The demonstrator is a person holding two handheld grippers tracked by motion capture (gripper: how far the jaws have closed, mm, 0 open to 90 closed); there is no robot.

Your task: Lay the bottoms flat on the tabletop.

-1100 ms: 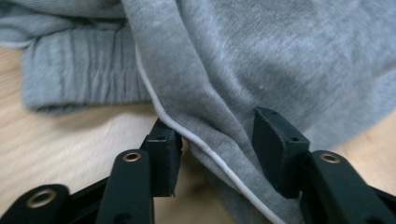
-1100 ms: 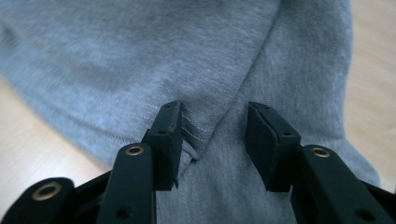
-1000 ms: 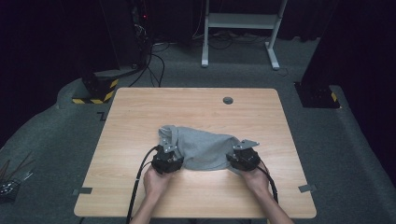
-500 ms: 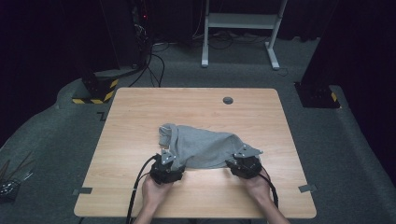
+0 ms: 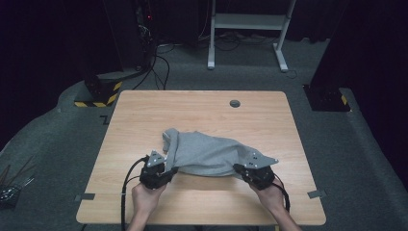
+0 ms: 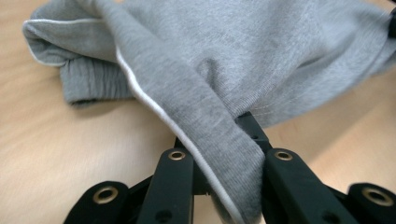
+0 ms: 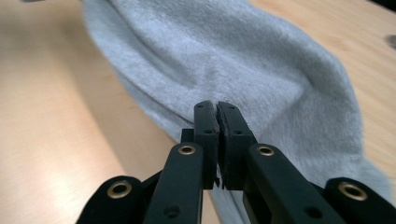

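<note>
- We hold the left gripper [image 5: 169, 172] at the near left of the table [image 5: 144, 110], our hand [image 5: 144, 198] behind it. Its jaws have just been closing and now pinch a folded edge of the grey garment [image 5: 211, 155] between them; in the left gripper view the cloth [image 6: 243, 70] bunches over the jaws, its white-stitched hem running down between them.
- We hold the right gripper [image 5: 239, 170] at the near right, level with the left one. Its jaws have just been closing too; in the right gripper view [image 7: 218, 112] they stand almost together with a thin layer of the grey fabric [image 7: 243, 60] clamped between them.
- The garment hangs between the two grippers, near the table's middle and towards our edge. Its long axis runs left to right across the table, roughly parallel to the near edge.
- Its near edge is lifted at both pinched corners and sags a little between them, while the far part rests on the wood.
- At the far left the cloth folds back into a rounded, thicker end pointing away from us; the right end tapers towards the right gripper.
- Farther off, a small round grommet [image 5: 235, 103] sits in the tabletop near the far edge, well apart from the cloth.
</note>
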